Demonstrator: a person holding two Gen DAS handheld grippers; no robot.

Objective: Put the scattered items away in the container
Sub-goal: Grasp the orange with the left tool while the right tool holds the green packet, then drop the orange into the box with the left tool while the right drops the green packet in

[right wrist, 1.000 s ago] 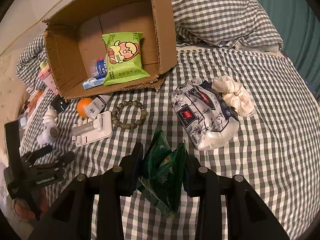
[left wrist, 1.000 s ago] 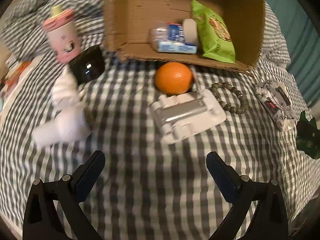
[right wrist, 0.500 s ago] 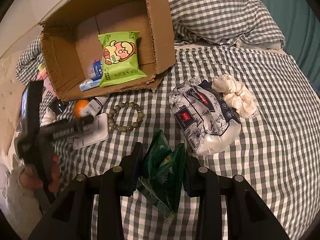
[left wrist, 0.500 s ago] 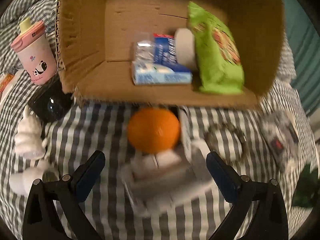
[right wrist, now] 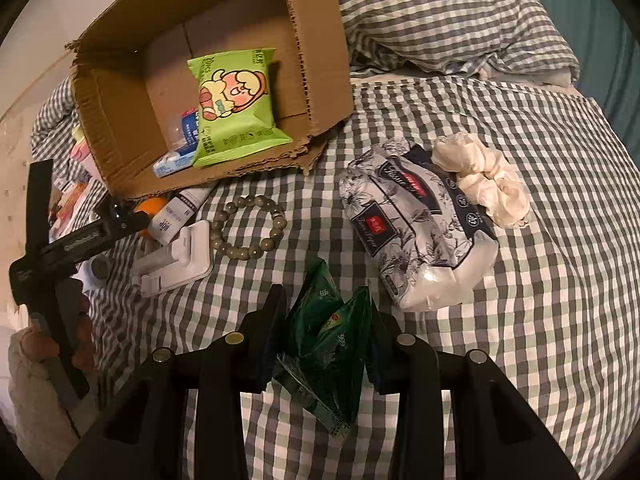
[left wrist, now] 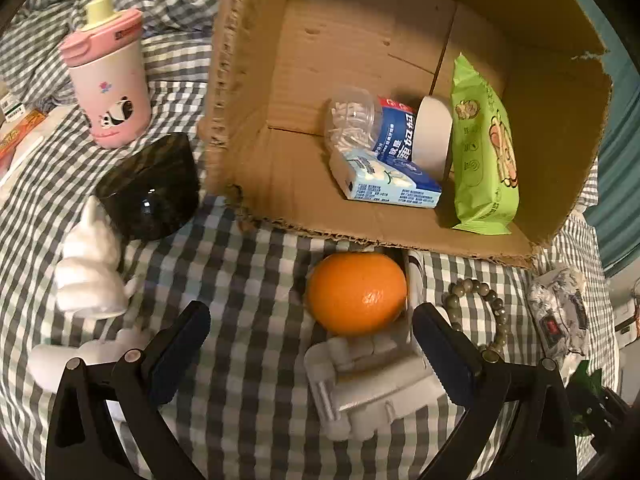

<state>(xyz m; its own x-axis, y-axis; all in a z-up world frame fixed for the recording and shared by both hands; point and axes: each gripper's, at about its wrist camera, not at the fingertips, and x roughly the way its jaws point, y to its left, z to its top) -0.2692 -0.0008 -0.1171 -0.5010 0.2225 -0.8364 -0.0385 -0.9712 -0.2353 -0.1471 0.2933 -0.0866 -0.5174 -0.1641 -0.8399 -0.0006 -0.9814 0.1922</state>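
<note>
A cardboard box (left wrist: 256, 80) lies on its side on the checked bed, holding a green wipes pack (left wrist: 484, 148), a small tissue pack (left wrist: 384, 178) and a swab jar (left wrist: 352, 120). An orange (left wrist: 356, 292) sits just in front of the box. My left gripper (left wrist: 310, 344) is open, its jaws either side of the orange and a little short of it. My right gripper (right wrist: 324, 328) is shut on a dark green packet (right wrist: 328, 340) and holds it above the bed. The box (right wrist: 320, 40) shows at the upper left of the right wrist view.
A white plastic holder (left wrist: 372, 376), bead bracelet (left wrist: 480, 308), black case (left wrist: 152, 188), pink panda cup (left wrist: 112, 76) and white figures (left wrist: 92, 264) lie around the orange. A floral tissue pack (right wrist: 416, 224), cream scrunchie (right wrist: 480, 176) and white tube (right wrist: 180, 216) lie nearby.
My left gripper has moved forward to the orange and the box mouth. My right gripper has stayed still with the green packet.
</note>
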